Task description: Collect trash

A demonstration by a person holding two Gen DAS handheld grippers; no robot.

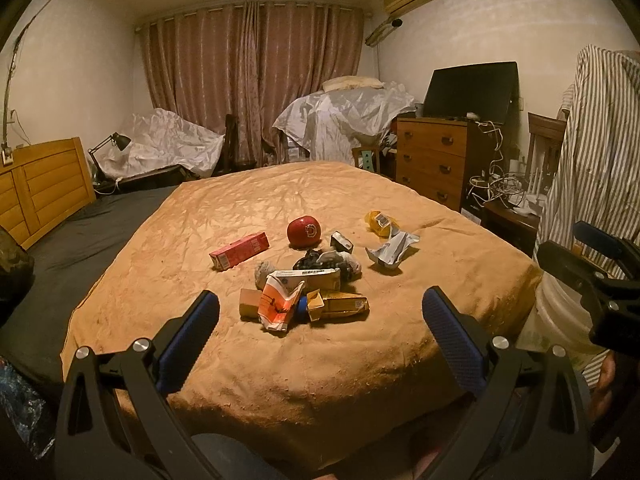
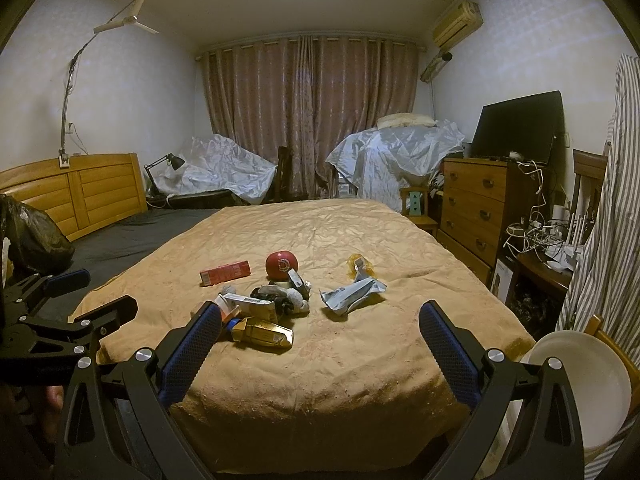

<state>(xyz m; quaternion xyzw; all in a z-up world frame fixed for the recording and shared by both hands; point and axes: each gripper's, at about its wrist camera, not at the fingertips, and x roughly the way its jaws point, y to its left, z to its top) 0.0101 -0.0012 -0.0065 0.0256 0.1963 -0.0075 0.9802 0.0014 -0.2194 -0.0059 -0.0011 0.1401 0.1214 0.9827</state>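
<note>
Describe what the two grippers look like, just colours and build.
Both match: the left gripper and right gripper have black angular plastic frames with triangular cut-outs, silver round bolts at the pivots, and two fingers faced with blue textured pads. No cables or sleeves are visible.

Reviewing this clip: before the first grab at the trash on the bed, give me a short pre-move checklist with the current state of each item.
1. Left gripper jaws open and empty: ok.
2. Right gripper jaws open and empty: ok.
3. Trash within view and unobstructed: ok; the gold carton lies nearest, the red box and crumpled silver wrapper sit apart from the pile.
4. Receptacle at hand: ok; a white bucket stands at the bed's near right corner.
5. Bucket empty or lined: cannot tell; its inside is not shown.
6. Red ball counts as trash: cannot tell.
</note>
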